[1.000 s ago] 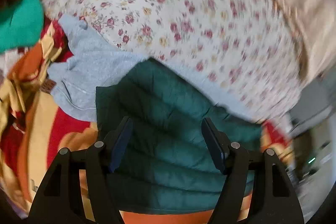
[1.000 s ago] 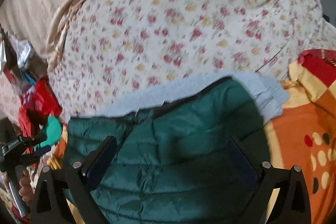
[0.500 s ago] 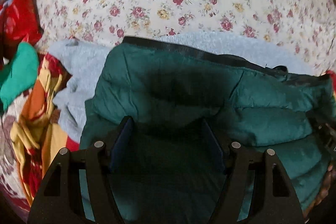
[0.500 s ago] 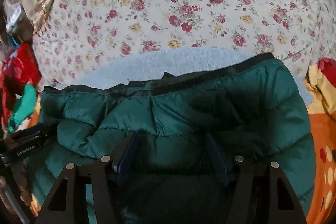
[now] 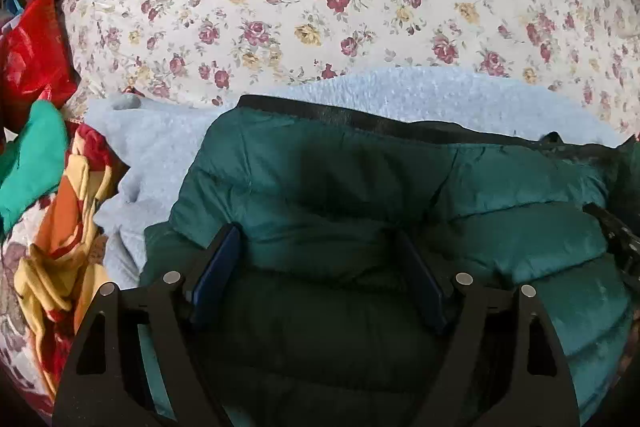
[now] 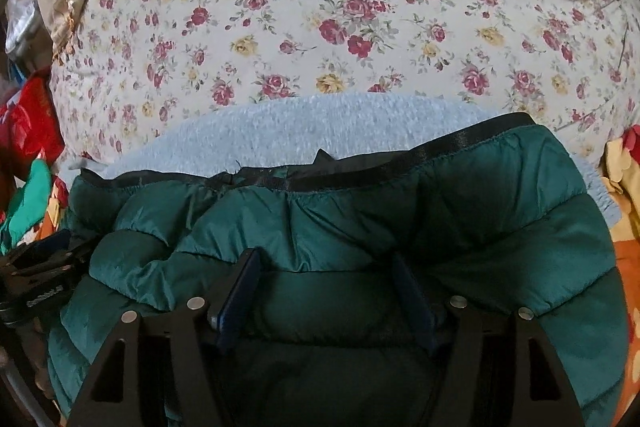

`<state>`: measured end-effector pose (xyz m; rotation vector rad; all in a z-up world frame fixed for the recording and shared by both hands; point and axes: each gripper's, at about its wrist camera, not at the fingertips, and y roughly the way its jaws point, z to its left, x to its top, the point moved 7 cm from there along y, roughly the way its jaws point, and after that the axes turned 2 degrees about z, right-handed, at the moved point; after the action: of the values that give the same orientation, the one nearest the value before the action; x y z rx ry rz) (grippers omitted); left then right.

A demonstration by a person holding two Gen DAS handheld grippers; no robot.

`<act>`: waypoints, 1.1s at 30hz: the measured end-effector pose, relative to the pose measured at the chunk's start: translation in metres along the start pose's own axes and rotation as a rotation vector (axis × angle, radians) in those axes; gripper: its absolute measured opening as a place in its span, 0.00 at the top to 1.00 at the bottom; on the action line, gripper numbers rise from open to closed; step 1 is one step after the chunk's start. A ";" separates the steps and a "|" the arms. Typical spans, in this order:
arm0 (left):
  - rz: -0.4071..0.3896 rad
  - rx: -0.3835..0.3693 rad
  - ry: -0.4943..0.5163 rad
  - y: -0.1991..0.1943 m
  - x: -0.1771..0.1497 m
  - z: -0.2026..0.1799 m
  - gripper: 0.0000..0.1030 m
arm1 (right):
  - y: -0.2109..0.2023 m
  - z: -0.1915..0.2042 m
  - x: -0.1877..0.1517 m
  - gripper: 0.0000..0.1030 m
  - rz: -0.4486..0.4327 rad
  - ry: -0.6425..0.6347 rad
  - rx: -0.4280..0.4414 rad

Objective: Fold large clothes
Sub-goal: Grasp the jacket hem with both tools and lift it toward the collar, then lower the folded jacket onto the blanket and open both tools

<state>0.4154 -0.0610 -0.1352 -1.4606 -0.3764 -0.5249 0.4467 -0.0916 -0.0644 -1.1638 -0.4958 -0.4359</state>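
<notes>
A dark green quilted puffer jacket [image 5: 360, 179] with a black hem band lies folded on a light grey fleece garment [image 5: 160, 143], on a floral sheet. It also fills the right wrist view [image 6: 480, 219], with the fleece [image 6: 300, 127] behind it. My left gripper [image 5: 320, 251] is open, its fingers down against the jacket's left part with a puffed fold bulging between them. My right gripper [image 6: 326, 275] is open the same way on the jacket's right part. The left gripper's body shows at the left edge of the right wrist view [image 6: 36, 267].
The floral sheet [image 5: 360, 7] spreads beyond the jacket. A red bag [image 5: 32, 51], a bright green cloth [image 5: 32, 163] and an orange, yellow and red patterned blanket [image 5: 60, 247] lie at the left. The patterned blanket also shows at the right [image 6: 624, 267].
Both grippers have come down and forward onto the jacket. The right gripper's jaws have narrowed from wide open. The jacket's far edge has bunched up ahead of the fingers.
</notes>
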 end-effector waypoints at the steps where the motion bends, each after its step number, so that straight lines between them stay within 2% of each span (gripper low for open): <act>1: 0.001 -0.012 -0.009 -0.007 -0.001 0.003 0.22 | -0.005 0.001 0.000 0.36 0.005 -0.002 -0.010; 4: -0.015 -0.041 -0.042 -0.031 -0.009 0.020 0.22 | -0.038 -0.003 -0.001 0.36 -0.042 0.013 0.015; 8: -0.031 -0.033 -0.100 -0.052 -0.027 0.055 0.22 | -0.075 -0.028 -0.029 0.36 -0.076 0.056 0.050; 11: -0.017 -0.015 -0.155 -0.048 -0.048 0.078 0.22 | -0.083 -0.052 -0.059 0.35 -0.070 0.068 0.023; 13: 0.038 -0.060 -0.176 -0.035 -0.059 0.083 0.21 | -0.080 -0.057 -0.072 0.35 -0.059 0.067 0.025; 15: 0.053 -0.082 -0.203 -0.038 -0.063 0.086 0.21 | -0.080 -0.058 -0.075 0.35 -0.049 0.066 0.017; 16: 0.056 -0.080 -0.207 -0.041 -0.063 0.086 0.21 | -0.083 -0.059 -0.075 0.36 -0.042 0.061 -0.027; 21: 0.029 -0.068 -0.190 -0.074 -0.077 0.092 0.21 | -0.115 -0.056 -0.085 0.36 -0.069 0.114 0.016; 24: 0.011 -0.040 -0.165 -0.092 -0.096 0.095 0.21 | -0.131 -0.057 -0.110 0.36 -0.066 0.135 0.026; 30: 0.031 -0.045 -0.138 -0.115 -0.144 0.092 0.21 | -0.162 -0.045 -0.167 0.36 -0.041 0.179 0.092; 33: 0.011 -0.048 -0.133 -0.136 -0.165 0.084 0.21 | -0.177 -0.033 -0.189 0.36 -0.048 0.183 0.100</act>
<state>0.2096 0.0362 -0.1039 -1.5480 -0.4631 -0.4321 0.1980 -0.1694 -0.0507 -1.0066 -0.3825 -0.5474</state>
